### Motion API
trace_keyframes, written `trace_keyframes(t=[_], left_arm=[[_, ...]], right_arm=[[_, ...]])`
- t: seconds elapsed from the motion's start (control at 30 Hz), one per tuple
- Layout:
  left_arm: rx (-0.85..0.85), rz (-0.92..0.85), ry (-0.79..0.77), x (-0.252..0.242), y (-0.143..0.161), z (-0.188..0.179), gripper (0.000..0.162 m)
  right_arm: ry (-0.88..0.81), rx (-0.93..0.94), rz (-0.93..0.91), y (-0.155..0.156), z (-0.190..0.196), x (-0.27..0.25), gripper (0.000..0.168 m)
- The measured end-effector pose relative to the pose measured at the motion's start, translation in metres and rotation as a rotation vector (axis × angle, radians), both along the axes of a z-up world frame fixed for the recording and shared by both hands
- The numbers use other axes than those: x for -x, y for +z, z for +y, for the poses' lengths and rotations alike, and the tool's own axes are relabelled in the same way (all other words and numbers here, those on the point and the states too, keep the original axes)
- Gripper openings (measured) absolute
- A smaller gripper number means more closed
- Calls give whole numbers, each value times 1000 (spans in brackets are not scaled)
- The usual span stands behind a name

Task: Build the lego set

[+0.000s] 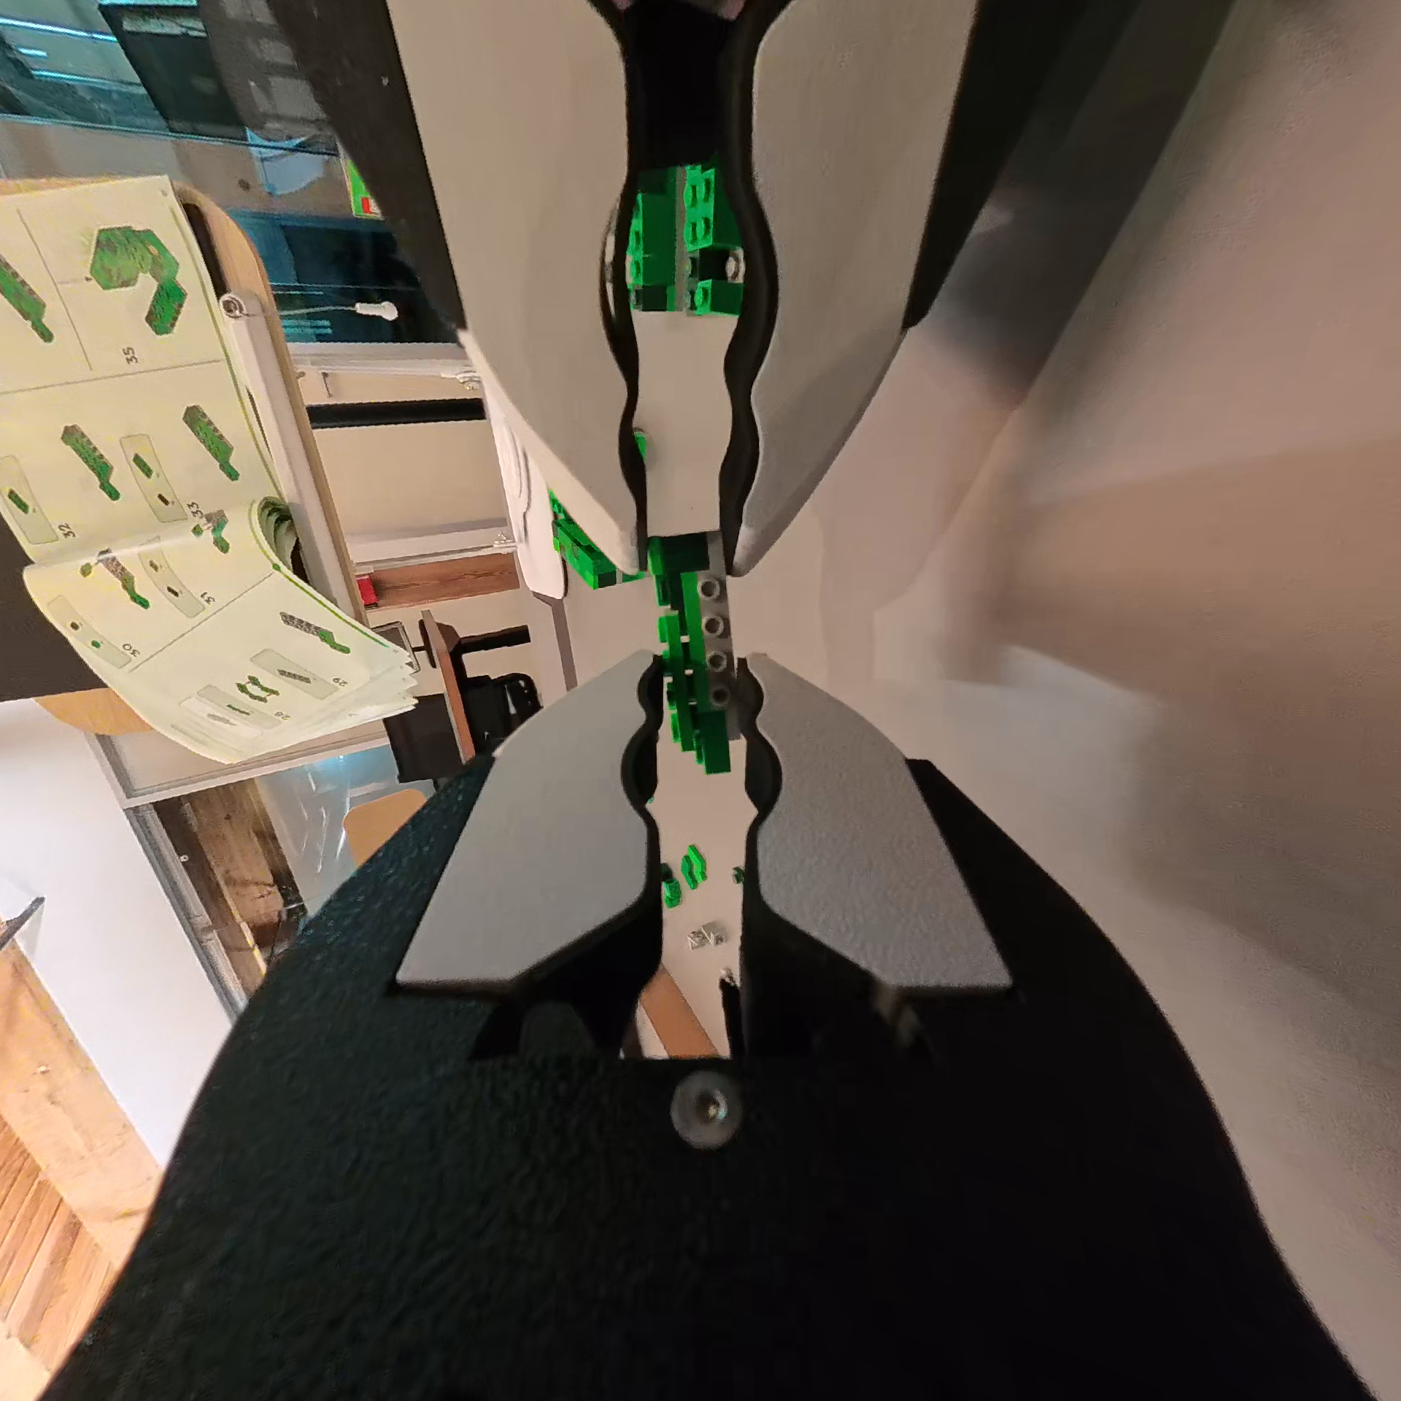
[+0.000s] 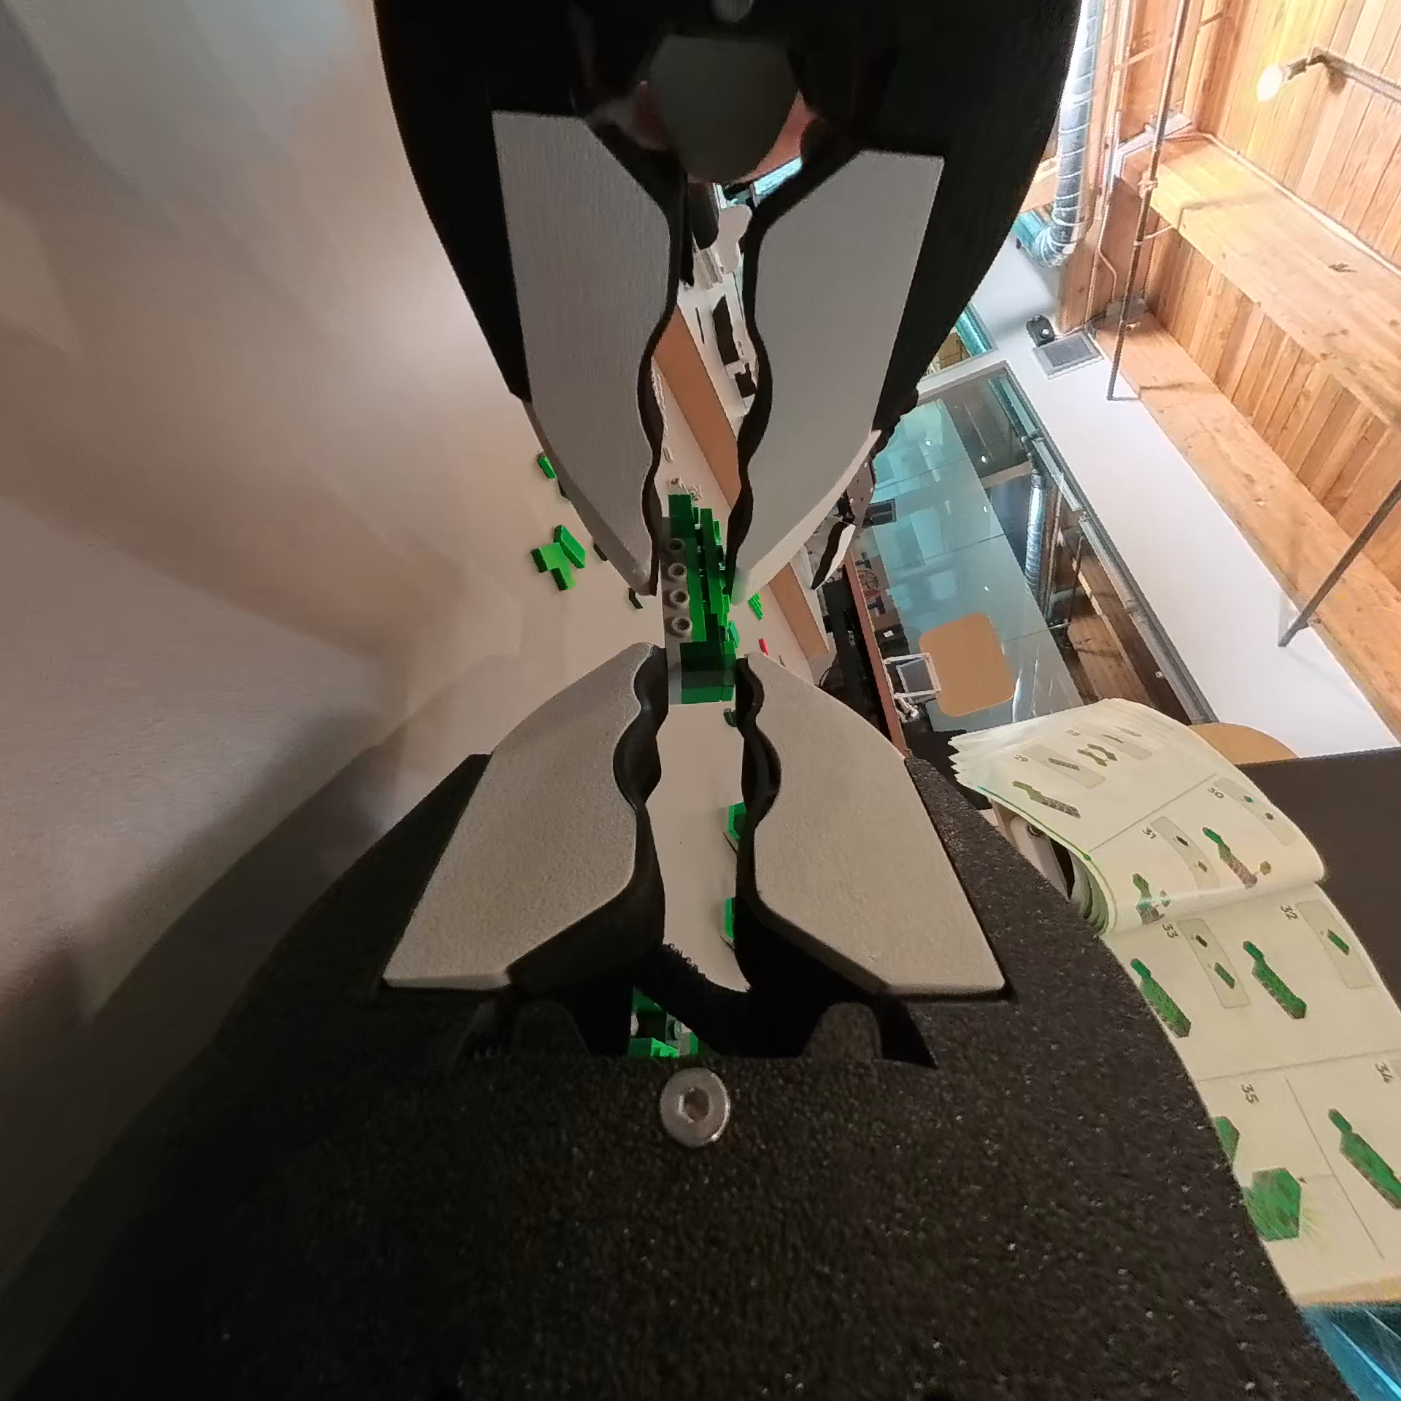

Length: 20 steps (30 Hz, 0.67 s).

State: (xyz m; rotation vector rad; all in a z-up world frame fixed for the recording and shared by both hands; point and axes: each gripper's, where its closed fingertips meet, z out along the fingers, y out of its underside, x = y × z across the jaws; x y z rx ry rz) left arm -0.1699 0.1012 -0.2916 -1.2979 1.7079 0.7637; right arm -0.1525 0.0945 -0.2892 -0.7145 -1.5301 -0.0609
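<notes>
Both claws are pinched on one green-and-grey lego strip (image 1: 694, 659), held in the air between them above the white counter (image 1: 1061, 531). My left claw (image 1: 697, 671) grips the near end, jaws almost together; the right claw (image 2: 701, 667) has the far end the same way. I judge it light and stiff, but the stud joints could pop under twist, so hold on the grey holed beam, flat faces only. The left view shows loose green bits (image 1: 686, 872) on the counter; the right view shows other loose pieces (image 2: 557, 557). The instruction booklet (image 2: 1213, 948) sits off to the side.
</notes>
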Motion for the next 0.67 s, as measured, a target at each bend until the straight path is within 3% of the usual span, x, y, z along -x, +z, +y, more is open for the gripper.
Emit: trace_keyframes(t=[0.33,0.67], left_arm=[[-17,-1,-22,-1,2,-1,16],[126,-52,16,0,2,0,16]], right_arm=[[6,17,6,1,0,0,16],[20,86,32,2,1,0,17]])
